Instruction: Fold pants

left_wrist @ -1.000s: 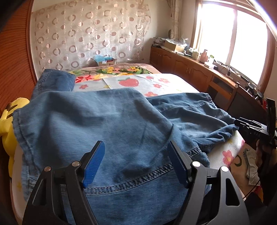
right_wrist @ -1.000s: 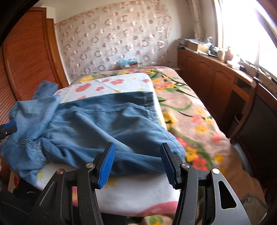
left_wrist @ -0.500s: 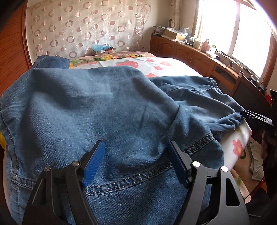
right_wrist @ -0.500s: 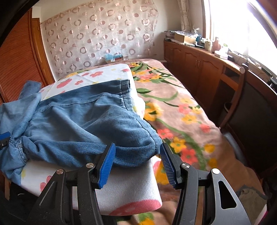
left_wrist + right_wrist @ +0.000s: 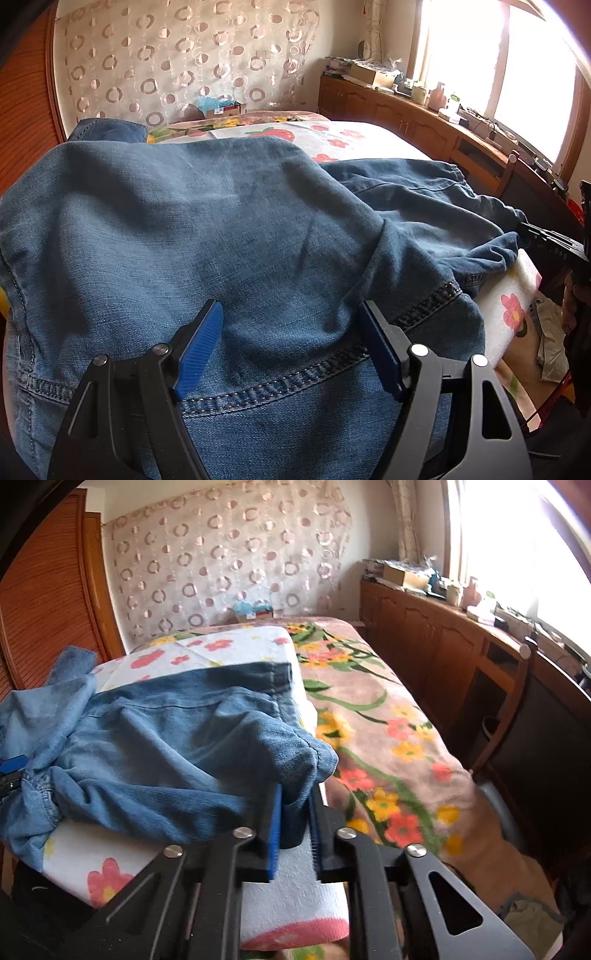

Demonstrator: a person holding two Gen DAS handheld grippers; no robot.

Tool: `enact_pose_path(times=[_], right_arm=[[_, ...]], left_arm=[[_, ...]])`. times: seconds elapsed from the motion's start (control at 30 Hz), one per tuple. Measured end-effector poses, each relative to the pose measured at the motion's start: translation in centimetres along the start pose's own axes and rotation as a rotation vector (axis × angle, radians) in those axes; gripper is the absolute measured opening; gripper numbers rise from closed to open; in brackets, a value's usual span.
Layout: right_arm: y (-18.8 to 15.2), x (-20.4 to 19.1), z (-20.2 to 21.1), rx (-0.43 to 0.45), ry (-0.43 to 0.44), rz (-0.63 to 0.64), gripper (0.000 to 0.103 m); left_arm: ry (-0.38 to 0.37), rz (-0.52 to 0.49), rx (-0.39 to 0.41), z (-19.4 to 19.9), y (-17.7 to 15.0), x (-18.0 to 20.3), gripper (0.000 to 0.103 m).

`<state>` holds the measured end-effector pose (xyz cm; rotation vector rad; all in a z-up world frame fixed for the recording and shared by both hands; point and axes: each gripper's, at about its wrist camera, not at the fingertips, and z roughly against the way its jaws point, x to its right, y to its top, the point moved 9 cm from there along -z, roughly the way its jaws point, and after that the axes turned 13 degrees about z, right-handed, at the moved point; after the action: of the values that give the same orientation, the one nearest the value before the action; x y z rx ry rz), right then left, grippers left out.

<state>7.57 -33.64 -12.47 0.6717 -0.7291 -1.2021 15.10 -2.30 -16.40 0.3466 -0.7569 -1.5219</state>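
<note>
- Left wrist view: the left gripper (image 5: 291, 347) is angled down over the waist end of the denim pants (image 5: 207, 236), with its blue pads (image 5: 199, 350) spread wide and denim bulging up between them; the pads are set on the cloth just above the stitched waistband seam, and no squeeze on the fabric is seen.
- The pants are spread across a white flowered quilt (image 5: 513, 295) on the bed (image 5: 388, 716), waist end toward the left gripper, one leg stretched off to the right.
- At the right edge of that same view, the right gripper (image 5: 546, 243) is seen side-on against the end of that leg, with part of a hand (image 5: 570, 306) wrapped round its handle below.
- Right wrist view: the right gripper (image 5: 295, 812) is pointed downward at the near edge of the quilt (image 5: 110, 860), and its jaws are closing, nearly together, with a bunched fold of the pants (image 5: 155, 746) leg hem pinched between the blue pads (image 5: 275, 830).
- The rest of the leg is rumpled and trails left toward the left gripper (image 5: 13, 766), of which only a blue tip is visible at the frame's left edge.
</note>
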Motion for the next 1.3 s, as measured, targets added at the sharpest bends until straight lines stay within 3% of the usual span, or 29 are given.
enact_pose_path(times=[0.33,0.57,0.67,0.8,0.83,0.9,0.93,1.3], right_arm=[[5.6,-3.5,2.0,0.146,0.092,0.055,0.005],[13.7,-11.6,5.1,0.315,0.263,0.194,0.005],[16.7,-16.4,6.9,0.381,0.379,0.251,0.005],[17.7,-21.9,8.2,0.405,0.569,0.297,0.005],[17.6,-22.8,8.0,0.395,0.587,0.316,0.011],[17.2,-23.5,7.3,0.381,0.565,0.35,0.028],[17.0,-23.5,7.0,0.376,0.549,0.36,0.03],[14.8,-20.9,1.4,0.242,0.447,0.308,0.034]], left_arm=[[-0.004,0.042,0.035,2.5,1.2,-1.3,0.076],[0.004,0.077,0.107,5.9,2.5,-3.3,0.076],[0.015,0.091,0.139,7.2,2.9,-4.2,0.076],[0.028,0.103,0.169,8.6,3.2,-5.0,0.076],[0.03,0.103,0.172,8.8,3.3,-5.2,0.076],[0.033,0.098,0.176,9.0,3.2,-5.3,0.076],[0.033,0.097,0.176,9.1,3.1,-5.3,0.076],[0.021,0.098,0.116,6.3,2.1,-5.1,0.076]])
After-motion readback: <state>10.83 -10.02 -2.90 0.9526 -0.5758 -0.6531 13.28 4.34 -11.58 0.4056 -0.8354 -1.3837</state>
